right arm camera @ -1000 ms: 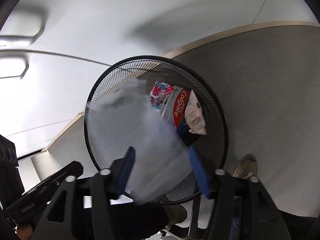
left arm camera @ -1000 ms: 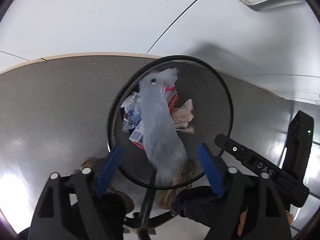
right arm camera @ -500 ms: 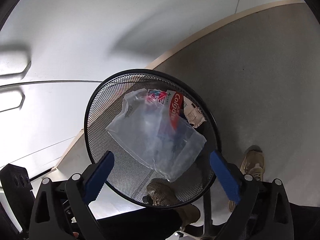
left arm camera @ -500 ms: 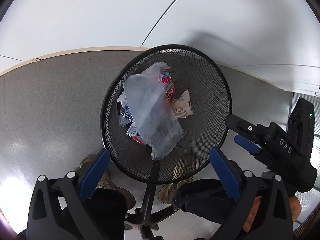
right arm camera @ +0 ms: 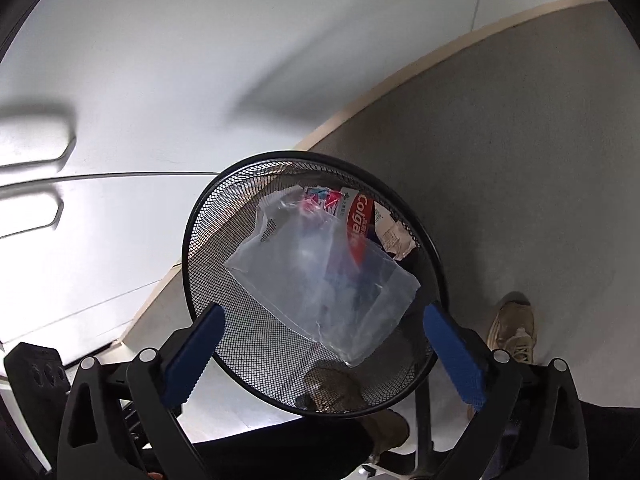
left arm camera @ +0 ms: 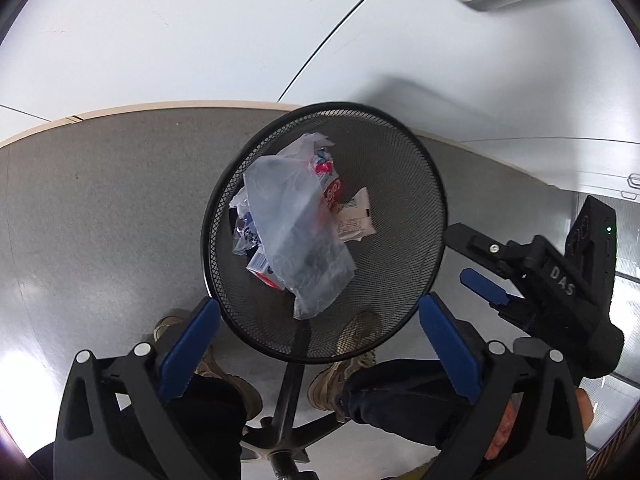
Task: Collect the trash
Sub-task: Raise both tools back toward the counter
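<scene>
A black wire-mesh wastebasket (left arm camera: 424, 216) occupies the centre of both views and stands on the grey floor (left arm camera: 100, 208) beside a white cabinet front (left arm camera: 200, 32).

Contents of the wastebasket:
- A clear plastic bag (left arm camera: 296, 240) lies uppermost, covering most of the other items. In the right wrist view it spans the middle of the basket (right arm camera: 320, 280).
- A red and white Colgate box (right arm camera: 358, 224) lies partly under the bag, toward the upper right of the basket.
- A pale paper wrapper (left arm camera: 354, 222) lies at the right of the bag.
- A crumpled clear wrapper with blue print (left arm camera: 244, 228) lies at the left of the bag.

The left gripper (left arm camera: 320, 336) is at the lower edge of its view, jaws spread fully apart, nothing between the blue pads. The right gripper (right arm camera: 324, 352) is in the same condition: fully spread, holding nothing, the bag lying free below it. A tan shoe (right arm camera: 514, 332) is at lower right.
</scene>
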Demonstrator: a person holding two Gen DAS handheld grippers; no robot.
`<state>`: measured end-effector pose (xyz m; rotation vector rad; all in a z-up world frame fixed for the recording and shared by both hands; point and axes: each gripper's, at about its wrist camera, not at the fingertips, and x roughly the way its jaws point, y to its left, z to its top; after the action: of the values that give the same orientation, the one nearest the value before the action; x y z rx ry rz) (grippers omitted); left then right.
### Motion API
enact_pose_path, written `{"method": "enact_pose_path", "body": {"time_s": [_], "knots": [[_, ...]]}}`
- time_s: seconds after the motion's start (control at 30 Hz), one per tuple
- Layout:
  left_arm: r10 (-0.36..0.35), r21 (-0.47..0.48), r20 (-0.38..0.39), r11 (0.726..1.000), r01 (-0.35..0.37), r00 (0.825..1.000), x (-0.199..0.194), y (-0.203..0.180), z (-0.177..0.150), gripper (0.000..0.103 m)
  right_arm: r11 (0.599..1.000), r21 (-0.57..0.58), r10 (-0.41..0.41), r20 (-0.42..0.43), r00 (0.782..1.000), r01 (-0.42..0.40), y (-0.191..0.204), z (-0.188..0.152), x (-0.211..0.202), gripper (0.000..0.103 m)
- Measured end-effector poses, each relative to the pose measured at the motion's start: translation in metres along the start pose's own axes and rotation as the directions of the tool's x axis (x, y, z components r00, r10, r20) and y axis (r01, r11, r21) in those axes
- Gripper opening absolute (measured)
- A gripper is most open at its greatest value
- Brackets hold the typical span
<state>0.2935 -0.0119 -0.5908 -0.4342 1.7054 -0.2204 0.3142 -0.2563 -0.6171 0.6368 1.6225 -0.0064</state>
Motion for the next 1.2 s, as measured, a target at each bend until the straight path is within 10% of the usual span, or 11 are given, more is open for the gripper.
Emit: {"method": "enact_pose_path", "body": {"time_s": [0.47,0.87,1.2], "knots": [[-0.05,0.044,0.156,0.998,0.044,0.986,-0.112,-0.026,-0.043,0.099,0.993,-0.108,0.059,0.096,0.994,-0.049,0.025,-0.027,-0.089,0.1],[-0.007,0.109,0.367,0.993,-0.035,0.93,-0.228,-0.06,-0.092,0.099,0.966,-0.255,0.11,0.218,0.97,-0.052,0.063,-0.075,-0.19,0.1],[-0.052,0.145,0.574,0.989,-0.039,0.817,-0.344,-0.074,-0.132,0.099,0.915,-0.399,0.213,0.365,0.906,-0.055,0.095,-0.116,-0.308,0.1]]}}
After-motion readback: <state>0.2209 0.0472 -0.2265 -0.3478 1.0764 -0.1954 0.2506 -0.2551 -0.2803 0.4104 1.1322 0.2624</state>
